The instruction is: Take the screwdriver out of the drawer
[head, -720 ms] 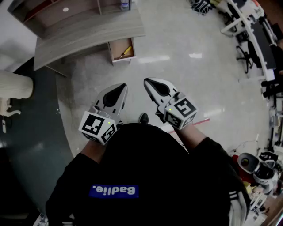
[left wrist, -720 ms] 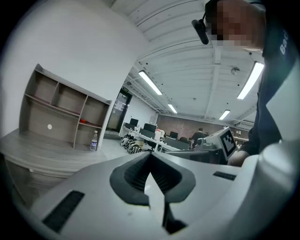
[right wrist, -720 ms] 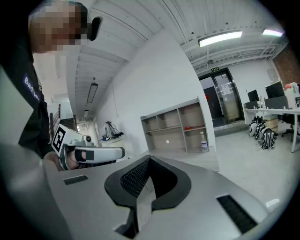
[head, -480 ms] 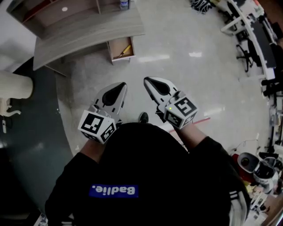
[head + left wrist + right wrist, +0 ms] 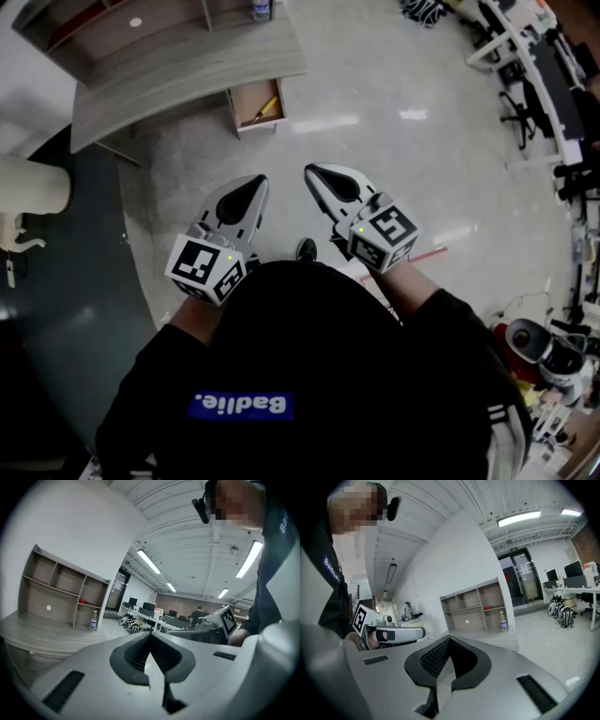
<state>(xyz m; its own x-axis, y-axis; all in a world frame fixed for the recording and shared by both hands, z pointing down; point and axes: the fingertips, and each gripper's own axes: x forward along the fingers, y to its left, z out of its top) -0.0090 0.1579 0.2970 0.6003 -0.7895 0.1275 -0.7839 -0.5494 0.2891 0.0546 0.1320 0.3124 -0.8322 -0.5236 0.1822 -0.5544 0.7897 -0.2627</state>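
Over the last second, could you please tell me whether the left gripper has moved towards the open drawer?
No. The left gripper sits at the same gap from the open drawer as before.

At six o'clock of the head view, a blue patch on the person's black top is showing white letters, upside down, reading "Badlie."

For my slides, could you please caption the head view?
Left gripper and right gripper shut, empty; screwdriver lies in open drawer ahead.
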